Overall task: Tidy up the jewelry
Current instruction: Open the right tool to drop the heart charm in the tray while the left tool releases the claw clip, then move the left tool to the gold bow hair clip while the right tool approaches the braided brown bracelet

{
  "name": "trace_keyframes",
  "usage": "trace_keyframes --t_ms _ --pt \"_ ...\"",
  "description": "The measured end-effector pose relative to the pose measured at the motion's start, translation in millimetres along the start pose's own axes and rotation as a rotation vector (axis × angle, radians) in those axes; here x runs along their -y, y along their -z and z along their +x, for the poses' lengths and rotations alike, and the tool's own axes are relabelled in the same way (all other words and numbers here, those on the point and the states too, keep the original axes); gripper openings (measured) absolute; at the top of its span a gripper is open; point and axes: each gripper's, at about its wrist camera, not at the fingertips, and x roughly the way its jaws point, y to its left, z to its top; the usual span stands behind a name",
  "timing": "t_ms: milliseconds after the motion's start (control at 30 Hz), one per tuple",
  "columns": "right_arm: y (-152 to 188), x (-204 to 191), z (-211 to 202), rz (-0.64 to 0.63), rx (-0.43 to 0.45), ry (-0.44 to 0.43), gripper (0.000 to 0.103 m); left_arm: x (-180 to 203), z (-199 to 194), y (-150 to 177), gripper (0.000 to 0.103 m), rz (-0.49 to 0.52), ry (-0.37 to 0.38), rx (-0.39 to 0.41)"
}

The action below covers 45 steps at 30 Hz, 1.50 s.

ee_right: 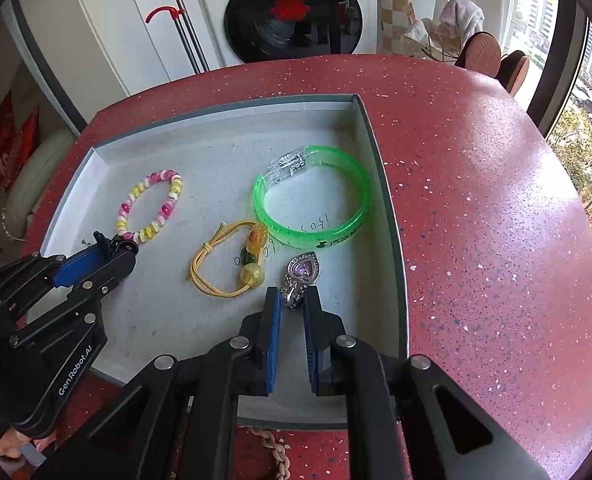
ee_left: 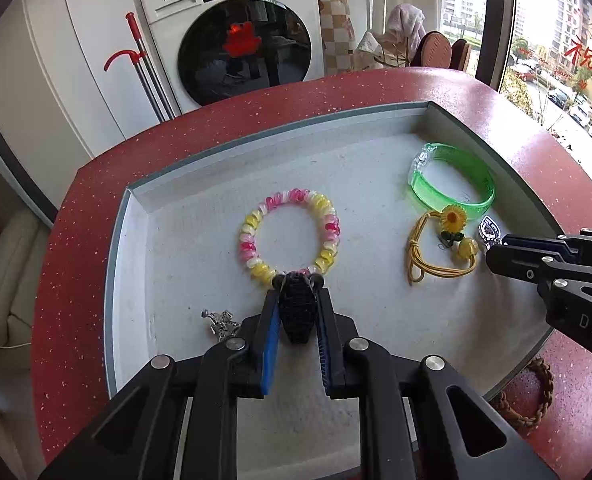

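The left claw was clamped on a black clip with the coil bracelet just beyond its tips, the right claw pinched a silver heart pendant near the tray's right wall, and the green bangle lay farther ahead.

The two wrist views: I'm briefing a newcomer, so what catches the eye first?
The translucent green plastic bangle glows at the grey tray's far right corner, with the pink-and-yellow coiled bracelet mid-tray. Each gripper grips something: the left gripper a black woven piece, the right gripper a silver heart-shaped pendant.
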Motion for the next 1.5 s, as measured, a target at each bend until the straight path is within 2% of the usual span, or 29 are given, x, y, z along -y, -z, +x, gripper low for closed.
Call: trace_keyframes --t_ms 67,200,333,433,667,700,733,767,800,833,1033,1100,1167,1233,1300,1500 --pt "-0.1 -0.5 0.0 -0.003 0.001 -0.002 0.016 -0.5 -0.6 -0.1 0.035 0.003 -0.007 0.001" --pt "-0.5 -0.6 -3.9 0.017 0.002 -0.023 0.038 -4.0 -0.8 -1.6 0.035 -0.015 -0.007 -0.01" --pt "-0.3 -0.8 -16.6 0.026 0.028 -0.04 0.038 -8.2 -4.2 -1.0 0.035 -0.047 0.005 -0.008" --pt "0.9 2.7 -28.9 0.055 0.053 -0.053 0.043 -9.4 -8.3 -2.8 0.035 -0.054 0.0 0.005" --pt "14.6 6.1 -49.9 0.074 0.069 -0.069 0.044 -6.7 -13.2 -4.3 0.036 -0.063 -0.003 0.015" --pt "16.4 7.5 -51.2 0.078 0.069 -0.072 0.044 -6.5 -13.0 -4.2 0.047 -0.066 -0.006 0.012" --pt "18.7 8.4 -52.1 0.08 0.066 -0.074 0.044 -6.4 -13.4 -3.6 0.084 -0.069 -0.014 0.012" --pt "20.8 8.8 -52.9 0.08 0.062 -0.071 0.044 -6.5 -15.9 -3.0 0.099 -0.075 -0.029 0.028" --pt "22.4 9.0 -53.7 0.079 0.06 -0.067 0.044 -6.4 -20.8 -1.9 0.103 -0.08 -0.046 0.061" --pt "24.7 8.8 -54.8 0.079 0.058 -0.063 0.044 -5.3 -25.0 -1.9 0.103 -0.076 -0.054 0.082" --pt "36.6 7.7 -66.7 0.074 0.063 -0.066 0.045 -7.1 -39.0 -6.2 0.103 -0.075 -0.04 0.098" --pt "40.9 6.0 -72.0 0.065 0.07 -0.066 0.052 -10.1 -47.2 -4.9 0.103 -0.084 -0.031 0.113" --pt "45.3 5.1 -77.6 0.062 0.075 -0.075 0.064 -11.8 -55.0 -2.1 0.103 -0.084 -0.039 0.12" --pt "50.0 4.5 -81.8 0.064 0.077 -0.084 0.069 -12.3 -63.1 3.2 0.103 -0.078 -0.039 0.124" --pt "55.1 4.1 -85.0 0.067 0.075 -0.081 0.084 -11.5 -71.1 9.9 0.103 -0.07 -0.03 0.122" --pt "73.4 7.6 -91.7 0.078 0.07 -0.081 0.085 -9.2 -96.9 39.7 0.103 -0.054 -0.011 0.133"
